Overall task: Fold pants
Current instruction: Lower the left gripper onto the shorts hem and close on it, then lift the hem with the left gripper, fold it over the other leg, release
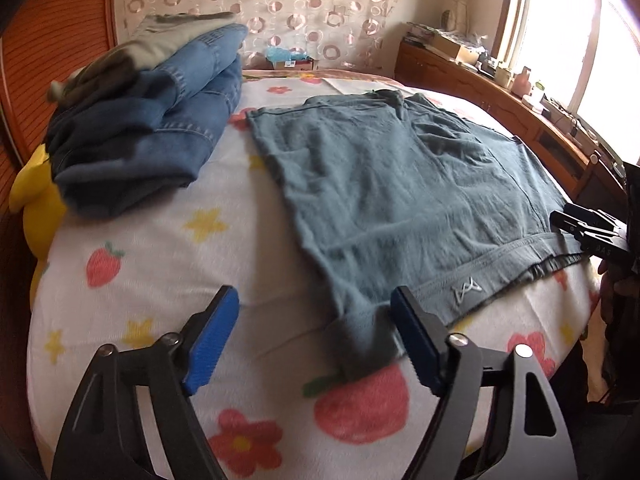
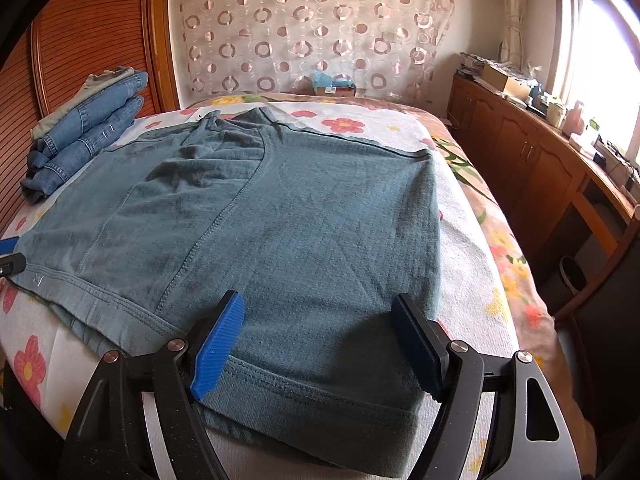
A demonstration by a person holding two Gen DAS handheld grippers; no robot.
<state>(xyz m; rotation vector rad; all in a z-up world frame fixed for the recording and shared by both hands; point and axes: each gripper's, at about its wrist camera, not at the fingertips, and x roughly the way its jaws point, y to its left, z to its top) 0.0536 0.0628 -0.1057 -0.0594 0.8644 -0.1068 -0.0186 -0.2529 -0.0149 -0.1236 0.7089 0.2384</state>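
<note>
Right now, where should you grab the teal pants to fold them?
Grab the teal pants by the thick hemmed edge nearest you, coming from the front. That edge hangs over the bed's side, so the right hand-held gripper, open around it, can pinch it easily.

Daylit interior, both views. Source: window [image 1: 568, 36] at right, blown out to white glare. Soft shadows only; the bedspread [image 1: 168, 264] evenly lit. Heavy fisheye bending, dark vignette in the corners. Left wrist view motion-smeared, worst on the stacked jeans [image 1: 160, 120]; right wrist view sharper, its gripper frame dark.
</note>
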